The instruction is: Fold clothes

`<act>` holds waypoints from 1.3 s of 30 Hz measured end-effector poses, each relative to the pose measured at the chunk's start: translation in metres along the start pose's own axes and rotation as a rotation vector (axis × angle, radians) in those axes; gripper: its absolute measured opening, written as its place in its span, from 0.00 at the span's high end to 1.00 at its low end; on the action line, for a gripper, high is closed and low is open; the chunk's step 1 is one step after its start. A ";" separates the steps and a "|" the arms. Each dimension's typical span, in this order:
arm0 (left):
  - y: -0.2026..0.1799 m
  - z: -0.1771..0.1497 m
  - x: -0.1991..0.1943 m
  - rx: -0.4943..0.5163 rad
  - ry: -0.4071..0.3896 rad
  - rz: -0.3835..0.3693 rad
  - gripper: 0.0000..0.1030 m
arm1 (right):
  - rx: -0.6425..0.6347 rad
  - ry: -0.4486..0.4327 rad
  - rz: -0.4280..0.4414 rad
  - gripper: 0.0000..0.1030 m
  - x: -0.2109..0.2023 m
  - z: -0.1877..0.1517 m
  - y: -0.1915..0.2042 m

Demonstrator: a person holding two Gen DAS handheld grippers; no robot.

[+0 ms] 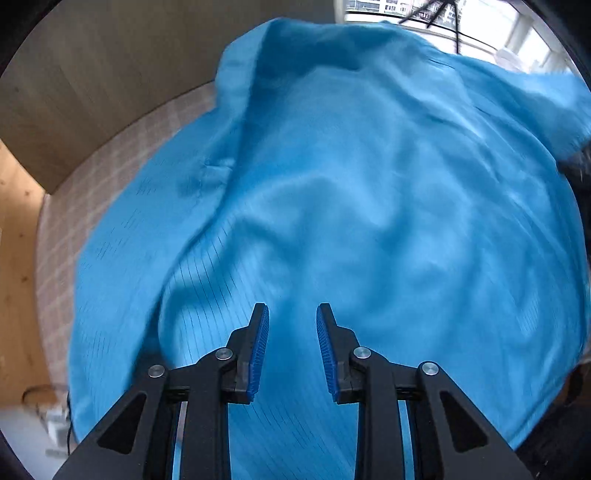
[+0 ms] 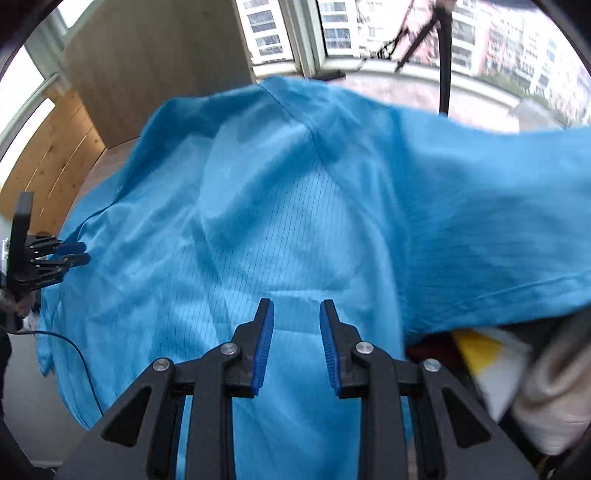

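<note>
Blue garment [image 1: 369, 184]: large, thin, finely striped; spread rumpled over your checked work surface [image 1: 122, 147], filling both wrist views, one sleeve [image 2: 498, 221] trailing off to the right. Wooden wall panel [image 1: 92, 74]: behind the surface. Windows [image 2: 332, 33]: beyond it, buildings outside. Pile of other clothes [image 2: 517, 369]: white, yellow and beige, tucked under the sleeve's edge. Your right gripper [image 2: 296, 325]: above the blue cloth, jaws parted, nothing between the blue pads. Your left gripper [image 1: 292, 328]: likewise over the fabric, jaws parted and empty; also seen small at the garment's left edge [image 2: 79, 253].
</note>
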State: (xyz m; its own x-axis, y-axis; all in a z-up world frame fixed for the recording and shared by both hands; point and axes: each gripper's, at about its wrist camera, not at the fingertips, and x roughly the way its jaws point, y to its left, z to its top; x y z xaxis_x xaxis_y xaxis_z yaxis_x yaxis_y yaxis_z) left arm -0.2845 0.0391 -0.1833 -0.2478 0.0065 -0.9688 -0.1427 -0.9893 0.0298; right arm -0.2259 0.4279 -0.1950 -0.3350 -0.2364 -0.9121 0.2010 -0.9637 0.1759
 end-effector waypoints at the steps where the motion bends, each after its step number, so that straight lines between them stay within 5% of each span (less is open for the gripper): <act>1: 0.010 0.009 0.007 -0.011 -0.002 -0.004 0.75 | 0.003 0.008 -0.013 0.75 0.009 0.002 0.002; 6: 0.054 0.047 0.033 -0.011 -0.020 0.014 0.72 | -0.016 0.041 -0.111 0.75 0.048 0.015 0.012; 9: 0.080 0.069 0.036 0.005 -0.052 0.104 0.64 | -0.010 0.055 -0.198 0.75 0.064 0.026 0.004; 12: 0.113 0.088 0.034 -0.015 -0.089 0.263 0.66 | 0.023 0.041 -0.255 0.73 0.071 0.037 -0.010; 18: 0.153 0.078 -0.012 -0.045 -0.136 0.159 0.69 | 0.065 0.017 -0.216 0.74 0.057 0.056 0.006; 25: 0.137 -0.021 -0.064 0.009 -0.132 0.116 0.68 | -0.149 -0.031 0.065 0.73 0.034 0.063 0.130; 29: 0.129 -0.101 -0.078 -0.086 -0.101 0.059 0.68 | -0.329 -0.002 0.241 0.73 0.048 0.047 0.220; 33: 0.110 -0.190 -0.093 -0.189 -0.046 0.047 0.62 | -0.515 0.022 0.293 0.73 0.073 0.025 0.305; 39: 0.073 -0.289 -0.085 -0.236 0.038 0.075 0.59 | -0.605 0.096 0.302 0.73 0.114 0.014 0.382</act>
State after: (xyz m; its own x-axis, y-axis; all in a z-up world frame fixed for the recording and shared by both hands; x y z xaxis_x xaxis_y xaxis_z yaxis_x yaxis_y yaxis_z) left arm 0.0034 -0.0759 -0.1702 -0.2121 -0.0694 -0.9748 0.1034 -0.9935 0.0482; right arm -0.1999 0.0310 -0.2271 -0.1064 -0.4447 -0.8893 0.7617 -0.6114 0.2146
